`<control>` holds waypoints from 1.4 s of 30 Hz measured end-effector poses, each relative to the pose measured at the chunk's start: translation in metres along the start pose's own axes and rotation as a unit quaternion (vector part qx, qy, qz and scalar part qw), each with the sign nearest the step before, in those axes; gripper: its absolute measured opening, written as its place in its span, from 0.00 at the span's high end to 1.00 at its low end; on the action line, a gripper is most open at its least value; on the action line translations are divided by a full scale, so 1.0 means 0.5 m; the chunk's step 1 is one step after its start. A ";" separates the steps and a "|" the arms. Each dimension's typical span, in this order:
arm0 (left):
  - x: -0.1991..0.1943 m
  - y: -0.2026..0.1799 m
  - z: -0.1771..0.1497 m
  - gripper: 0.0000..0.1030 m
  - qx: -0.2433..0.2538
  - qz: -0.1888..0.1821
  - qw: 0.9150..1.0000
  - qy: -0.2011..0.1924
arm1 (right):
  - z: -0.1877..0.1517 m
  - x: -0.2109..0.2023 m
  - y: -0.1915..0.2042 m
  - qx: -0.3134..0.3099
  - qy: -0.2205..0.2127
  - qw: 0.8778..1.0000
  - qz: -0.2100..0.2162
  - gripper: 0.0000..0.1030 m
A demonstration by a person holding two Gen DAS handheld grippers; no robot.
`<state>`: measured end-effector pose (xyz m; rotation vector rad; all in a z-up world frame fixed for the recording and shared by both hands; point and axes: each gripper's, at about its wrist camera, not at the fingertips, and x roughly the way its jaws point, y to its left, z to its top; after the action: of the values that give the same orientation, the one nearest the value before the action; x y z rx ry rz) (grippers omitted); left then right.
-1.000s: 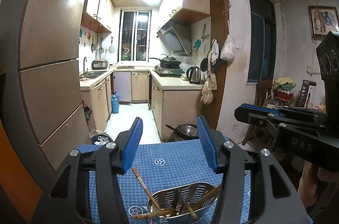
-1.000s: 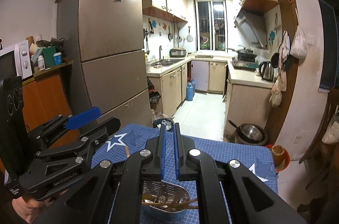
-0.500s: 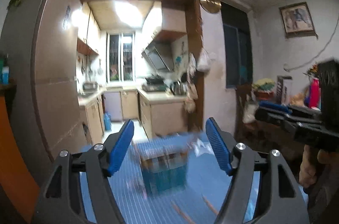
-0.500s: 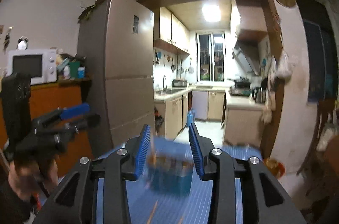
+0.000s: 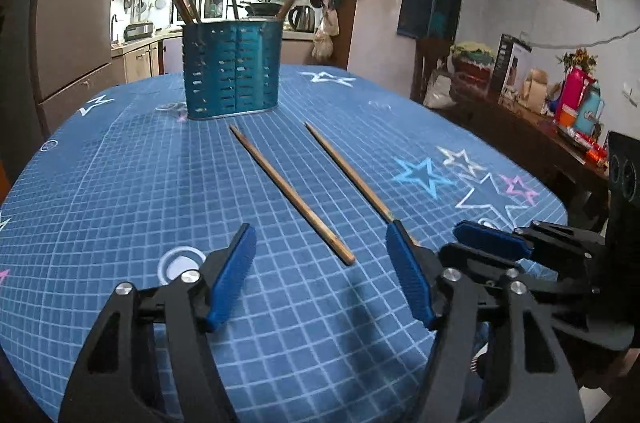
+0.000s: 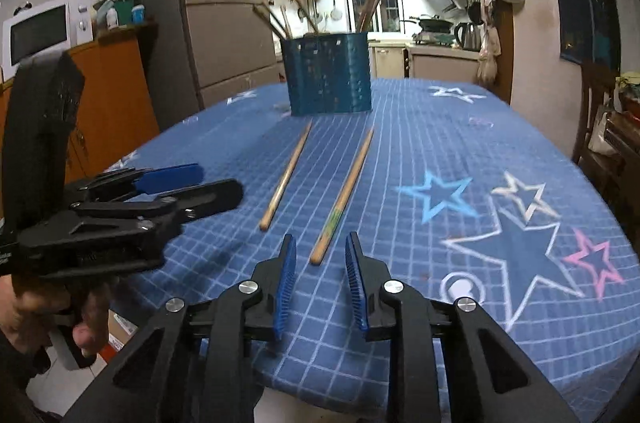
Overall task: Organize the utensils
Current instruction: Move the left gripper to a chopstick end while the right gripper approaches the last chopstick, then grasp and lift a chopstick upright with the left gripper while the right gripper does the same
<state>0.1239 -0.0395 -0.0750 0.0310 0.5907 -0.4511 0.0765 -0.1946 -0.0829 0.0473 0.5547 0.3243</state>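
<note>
Two wooden chopsticks lie side by side on the blue grid mat: the left chopstick (image 5: 291,190) (image 6: 285,175) and the right chopstick (image 5: 351,173) (image 6: 343,196). Behind them stands a perforated metal utensil holder (image 5: 231,70) (image 6: 329,75) with several chopsticks upright in it. My left gripper (image 5: 323,277) (image 6: 182,181) is open and empty, low over the mat, just short of the left chopstick's near end. My right gripper (image 6: 320,277) (image 5: 494,243) is open and empty, its jaws just short of the right chopstick's near end.
The mat covers a rounded table (image 5: 120,207) whose near edge is right under both grippers. A fridge (image 6: 212,7) and an orange cabinet with a microwave (image 6: 44,27) stand to the left. A cluttered side table (image 5: 552,111) stands to the right.
Both grippers have come down from above the holder to low over the table's near edge. The right gripper has opened. The two loose chopsticks have come into view.
</note>
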 end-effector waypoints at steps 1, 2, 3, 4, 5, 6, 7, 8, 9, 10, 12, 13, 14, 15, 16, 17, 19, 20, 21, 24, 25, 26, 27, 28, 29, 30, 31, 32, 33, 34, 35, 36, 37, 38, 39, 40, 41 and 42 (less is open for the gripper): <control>0.004 -0.003 -0.004 0.40 0.003 0.003 1.000 0.002 | -0.002 0.006 0.003 0.000 0.002 1.000 0.000 0.75; 0.004 -0.004 -0.007 0.41 0.003 0.005 1.000 0.004 | 0.000 0.013 0.004 0.000 0.003 1.000 0.000 0.76; 0.009 -0.002 -0.008 0.41 0.006 0.013 1.000 0.004 | 0.003 0.021 -0.001 0.003 0.006 1.000 0.001 0.76; 0.007 -0.004 -0.016 0.41 0.005 0.014 1.000 0.005 | 0.004 0.028 -0.003 0.004 0.008 1.000 0.001 0.76; 0.011 0.002 -0.017 0.41 0.000 0.014 1.000 0.009 | 0.005 0.032 -0.003 0.005 0.009 1.000 0.001 0.76; 0.006 0.004 -0.022 0.41 -0.001 0.017 1.000 0.010 | 0.003 0.036 -0.003 0.004 0.009 1.000 0.000 0.76; 0.006 0.006 -0.024 0.41 -0.001 0.019 1.000 0.011 | 0.003 0.038 -0.002 0.004 0.009 1.000 0.001 0.77; 0.007 0.011 -0.024 0.41 -0.003 0.020 1.000 0.012 | 0.009 0.046 -0.007 0.003 0.009 1.000 0.002 0.77; 0.005 0.014 -0.026 0.41 -0.004 0.021 1.000 0.013 | 0.011 0.049 -0.006 0.002 0.009 1.000 0.003 0.79; 0.004 0.014 -0.029 0.41 -0.006 0.021 1.000 0.015 | 0.012 0.052 -0.008 0.002 0.009 1.000 0.004 0.81; 0.008 0.011 -0.032 0.41 -0.006 0.020 1.000 0.019 | 0.013 0.056 -0.008 -0.003 0.010 1.000 0.004 0.85; 0.010 0.008 -0.032 0.41 -0.004 0.018 1.000 0.020 | 0.013 0.055 -0.010 -0.004 0.010 1.000 0.004 0.89; 0.011 0.006 -0.033 0.41 -0.004 0.016 1.000 0.021 | 0.015 0.056 -0.012 -0.005 0.011 1.000 0.005 0.90; 0.014 0.002 -0.033 0.41 -0.001 0.014 1.000 0.023 | 0.015 0.055 -0.014 -0.006 0.011 1.000 0.005 0.90; 0.017 -0.001 -0.033 0.41 0.000 0.012 1.000 0.024 | 0.015 0.053 -0.018 -0.005 0.011 1.000 0.005 0.90; 0.022 -0.004 -0.033 0.44 0.001 0.009 1.000 0.026 | 0.014 0.051 -0.023 -0.003 0.011 1.000 0.005 0.90; 0.029 -0.011 -0.033 0.47 0.003 0.006 1.000 0.029 | 0.013 0.050 -0.030 -0.001 0.011 1.000 0.006 0.91; 0.031 -0.014 -0.032 0.50 0.003 0.003 1.000 0.031 | 0.013 0.050 -0.032 0.001 0.011 1.000 0.009 0.91; 0.033 -0.017 -0.032 0.52 0.004 0.001 0.999 0.033 | 0.013 0.050 -0.032 0.000 0.011 1.000 0.010 0.91; 0.041 -0.028 -0.030 0.59 0.009 0.003 0.999 0.040 | 0.013 0.051 -0.038 0.005 0.012 1.000 0.015 0.91; 0.043 -0.031 -0.030 0.62 0.010 0.006 0.999 0.040 | 0.013 0.051 -0.039 0.005 0.013 1.000 0.017 0.91; 0.044 -0.033 -0.030 0.66 0.011 0.009 0.999 0.042 | 0.013 0.050 -0.039 0.004 0.013 1.000 0.017 0.91; 0.045 -0.035 -0.030 0.68 0.011 0.010 0.999 0.042 | 0.013 0.051 -0.040 0.004 0.013 1.000 0.018 0.91; 0.046 -0.035 -0.030 0.75 0.011 0.012 0.999 0.042 | 0.013 0.050 -0.041 0.006 0.012 1.000 0.020 0.91; 0.047 -0.035 -0.029 0.82 0.011 0.013 0.999 0.043 | 0.012 0.050 -0.045 0.008 0.012 1.000 0.021 0.91; 0.047 -0.035 -0.029 0.84 0.011 0.017 0.999 0.043 | 0.012 0.050 -0.045 0.009 0.011 1.000 0.022 0.91; 0.047 -0.035 -0.029 0.87 0.013 0.018 0.999 0.043 | 0.011 0.049 -0.044 0.007 0.009 1.000 0.020 0.91; 0.046 -0.035 -0.029 0.89 0.013 0.020 0.999 0.042 | 0.010 0.048 -0.044 0.005 0.008 1.000 0.019 0.91; 0.046 -0.034 -0.029 0.90 0.013 0.021 0.999 0.042 | 0.008 0.048 -0.044 0.006 0.008 1.000 0.019 0.91; 0.046 -0.032 -0.030 0.90 0.012 0.021 0.999 0.041 | 0.008 0.047 -0.046 0.008 0.007 1.000 0.020 0.91; 0.046 -0.031 -0.031 0.90 0.011 0.022 0.999 0.040 | 0.007 0.047 -0.045 0.007 0.005 1.000 0.019 0.91; 0.045 -0.032 -0.032 0.90 0.012 0.022 0.999 0.038 | 0.005 0.047 -0.043 0.005 0.004 1.000 0.017 0.91; 0.045 -0.032 -0.033 0.90 0.012 0.023 0.999 0.037 | 0.005 0.046 -0.043 0.005 0.002 1.000 0.016 0.91; 0.044 -0.031 -0.034 0.91 0.010 0.023 0.999 0.035 | 0.003 0.045 -0.043 0.005 0.000 1.000 0.015 0.91; 0.043 -0.030 -0.034 0.91 0.008 0.023 0.999 0.033 | 0.002 0.044 -0.043 0.005 -0.003 1.000 0.012 0.92; 0.041 -0.029 -0.035 0.92 0.007 0.024 0.999 0.032 | 0.000 0.043 -0.043 0.007 -0.006 1.000 0.012 0.92; 0.039 -0.027 -0.036 0.93 0.005 0.023 0.999 0.029 | -0.002 0.040 -0.045 0.010 -0.010 1.000 0.011 0.92; 0.037 -0.026 -0.037 0.93 0.004 0.023 0.999 0.028 | -0.002 0.036 -0.047 0.011 -0.014 1.000 0.009 0.92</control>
<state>0.1226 -0.0558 -0.0992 0.0640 0.6419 -0.4096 0.0973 -0.2114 -0.0960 0.0780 0.5304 0.3355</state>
